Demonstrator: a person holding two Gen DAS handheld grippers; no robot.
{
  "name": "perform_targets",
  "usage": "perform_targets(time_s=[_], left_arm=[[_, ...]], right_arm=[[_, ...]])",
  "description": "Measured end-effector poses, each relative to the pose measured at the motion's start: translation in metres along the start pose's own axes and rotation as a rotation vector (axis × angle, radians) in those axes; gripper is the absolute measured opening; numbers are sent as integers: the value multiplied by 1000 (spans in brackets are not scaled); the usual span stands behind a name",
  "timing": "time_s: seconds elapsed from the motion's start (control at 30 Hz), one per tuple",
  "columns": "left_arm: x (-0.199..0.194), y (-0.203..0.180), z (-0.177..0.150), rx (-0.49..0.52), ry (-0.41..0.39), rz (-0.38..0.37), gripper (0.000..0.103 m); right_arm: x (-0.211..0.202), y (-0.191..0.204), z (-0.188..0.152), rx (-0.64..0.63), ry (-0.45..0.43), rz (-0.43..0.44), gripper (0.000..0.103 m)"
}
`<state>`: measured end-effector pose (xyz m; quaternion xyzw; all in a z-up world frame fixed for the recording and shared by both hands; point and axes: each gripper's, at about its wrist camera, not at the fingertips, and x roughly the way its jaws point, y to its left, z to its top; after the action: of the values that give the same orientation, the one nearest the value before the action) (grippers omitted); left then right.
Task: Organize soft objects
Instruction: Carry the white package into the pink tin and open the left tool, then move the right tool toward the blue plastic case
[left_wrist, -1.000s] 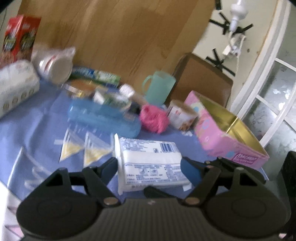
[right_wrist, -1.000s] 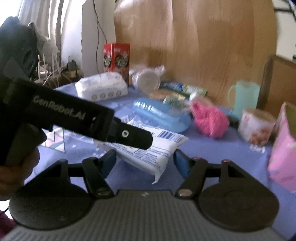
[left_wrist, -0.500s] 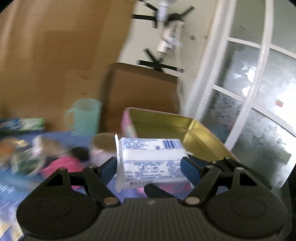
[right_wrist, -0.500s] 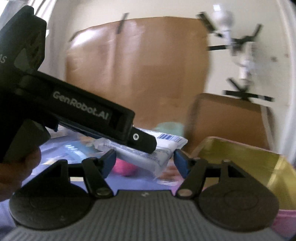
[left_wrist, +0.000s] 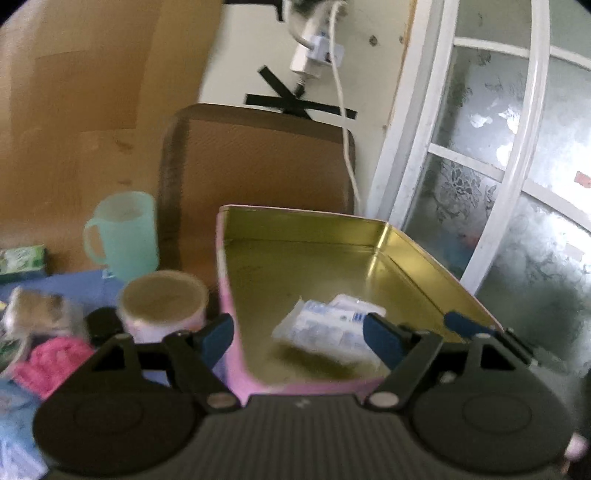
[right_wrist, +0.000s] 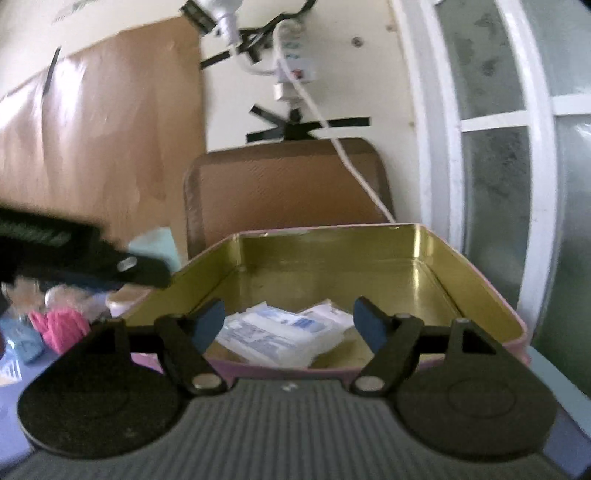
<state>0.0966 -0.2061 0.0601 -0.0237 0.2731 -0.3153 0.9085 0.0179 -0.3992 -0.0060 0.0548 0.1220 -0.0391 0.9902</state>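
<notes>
The white tissue pack (left_wrist: 325, 328) is no longer squeezed between the fingers of the left gripper (left_wrist: 297, 334) as it was a moment ago; now it lies on the gold floor inside the pink tin box (left_wrist: 413, 273), near the front wall. The left gripper has let go, and its two blue-tipped fingers (left_wrist: 218, 332) stand wide apart with nothing between them, over the front-left part of the box. In the right wrist view the same pack (right_wrist: 284, 332) looks a bit crumpled and rests low in the box (right_wrist: 476, 273). The right gripper (right_wrist: 288, 325) is also spread open and holds nothing; its fingers (right_wrist: 367, 326) hang just in front of the box's near wall. The dark body of the left gripper (right_wrist: 85, 258) pokes in from the left side of that view, blurry. Left of the box, on the blue tablecloth (left_wrist: 74, 284), sit a round tub (left_wrist: 162, 301), a pale green mug (left_wrist: 122, 230) and a fuzzy pink thing (left_wrist: 51, 360). The pink thing (right_wrist: 59, 326) shows in the right view too. Behind the box stands a brown chair back (left_wrist: 258, 162), and a white cable (left_wrist: 343, 110) hangs down the wall above it. A white window frame (left_wrist: 413, 129) is on the right.
</notes>
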Motion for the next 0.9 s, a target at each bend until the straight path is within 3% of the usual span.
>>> perform_targets(time_s=[0.07, 0.1, 0.23, 0.47, 0.5, 0.67, 0.9], left_arm=[[-21, 17, -12, -18, -12, 14, 81], [-28, 26, -16, -27, -16, 27, 82], [-71, 76, -51, -87, -30, 145, 85], [-127, 158, -106, -184, -47, 434, 85], [-131, 166, -110, -202, -50, 450, 85], [-153, 195, -122, -356, -146, 423, 88], [-163, 213, -126, -477, -209, 397, 88]], right_arm=[[-6, 4, 2, 17, -29, 31, 74], [-9, 8, 4, 17, -43, 52, 67], [-15, 38, 10, -9, -65, 164, 50], [2, 123, -2, -115, 58, 398, 45], [5, 136, -5, -132, 82, 430, 45], [23, 198, -21, -270, 199, 591, 51], [67, 245, -31, -434, 306, 673, 82]])
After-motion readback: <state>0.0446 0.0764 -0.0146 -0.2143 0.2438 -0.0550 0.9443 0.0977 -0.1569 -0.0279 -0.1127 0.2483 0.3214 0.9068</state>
